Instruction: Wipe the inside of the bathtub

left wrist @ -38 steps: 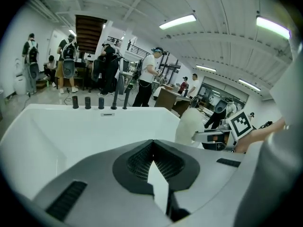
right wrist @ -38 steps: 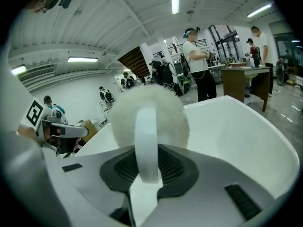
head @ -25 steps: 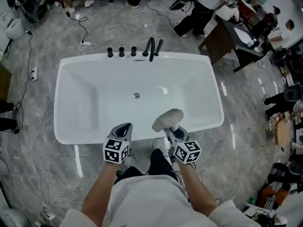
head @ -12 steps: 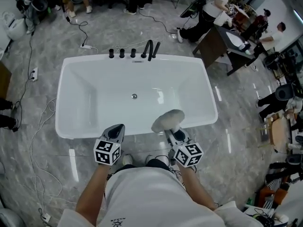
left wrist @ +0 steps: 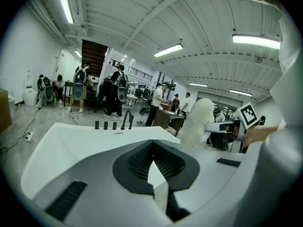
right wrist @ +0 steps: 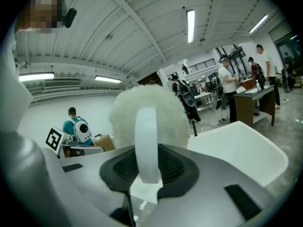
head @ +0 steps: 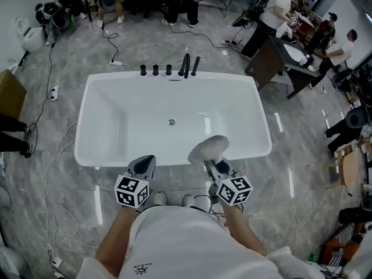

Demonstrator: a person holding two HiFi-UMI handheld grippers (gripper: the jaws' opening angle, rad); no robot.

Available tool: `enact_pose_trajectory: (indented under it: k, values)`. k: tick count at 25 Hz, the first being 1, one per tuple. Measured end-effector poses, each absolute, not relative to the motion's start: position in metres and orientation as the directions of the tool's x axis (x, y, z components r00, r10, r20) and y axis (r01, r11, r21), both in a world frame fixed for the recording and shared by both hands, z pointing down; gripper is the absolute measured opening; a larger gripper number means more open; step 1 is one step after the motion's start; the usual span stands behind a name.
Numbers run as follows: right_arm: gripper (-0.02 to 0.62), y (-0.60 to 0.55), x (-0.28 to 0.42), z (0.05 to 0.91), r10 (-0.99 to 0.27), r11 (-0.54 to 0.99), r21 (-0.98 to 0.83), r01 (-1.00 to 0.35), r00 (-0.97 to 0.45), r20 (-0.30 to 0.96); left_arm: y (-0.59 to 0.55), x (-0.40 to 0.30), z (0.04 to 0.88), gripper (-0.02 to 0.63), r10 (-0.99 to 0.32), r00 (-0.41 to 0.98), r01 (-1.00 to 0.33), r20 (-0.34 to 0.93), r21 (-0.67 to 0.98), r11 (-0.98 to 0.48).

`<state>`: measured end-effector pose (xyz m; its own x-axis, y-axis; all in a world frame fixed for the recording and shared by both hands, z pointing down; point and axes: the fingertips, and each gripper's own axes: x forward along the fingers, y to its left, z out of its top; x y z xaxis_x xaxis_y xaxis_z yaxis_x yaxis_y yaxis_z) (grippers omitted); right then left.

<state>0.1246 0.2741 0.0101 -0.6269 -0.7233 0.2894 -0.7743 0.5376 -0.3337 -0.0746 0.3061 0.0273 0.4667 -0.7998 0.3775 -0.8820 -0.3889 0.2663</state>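
The white bathtub (head: 116,156) lies crosswise ahead of me, with its drain (head: 171,122) in the middle of the floor. My left gripper (head: 142,166) hovers at the near rim, shut and empty; in its own view the left gripper (left wrist: 152,148) points across the tub (left wrist: 71,141). My right gripper (head: 213,166) is shut on the white handle (right wrist: 146,143) of a fluffy white duster (head: 208,147). The fluffy head (right wrist: 151,115) sticks up over the near rim, above the tub's inside, not touching it.
Black faucet and knobs (head: 186,64) stand on the far rim. Cables (head: 52,156) trail over the grey marble floor at the left. A dark desk (head: 279,54) and several people stand at the back right. A cardboard box (head: 10,92) sits at the far left.
The head view has shifted, so the tub sits slightly lower and more to the right. Both grippers stay at the near rim; the left one has dropped back a little.
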Motion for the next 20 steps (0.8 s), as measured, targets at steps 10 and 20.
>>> enact_pose_trajectory:
  k: [10, 20]
  values:
    - [0.094, 0.280, 0.168, 0.010, -0.719, 0.548, -0.343, -0.763, -0.639, 0.271, 0.317, -0.029, 0.027, 0.009, -0.806, 0.441, -0.895, 0.395, 0.258, -0.363]
    - [0.094, 0.285, 0.193, 0.014, -0.724, 0.538, -0.368, -0.758, -0.639, 0.259, 0.329, -0.009, 0.023, 0.009, -0.801, 0.436, -0.899, 0.409, 0.238, -0.368]
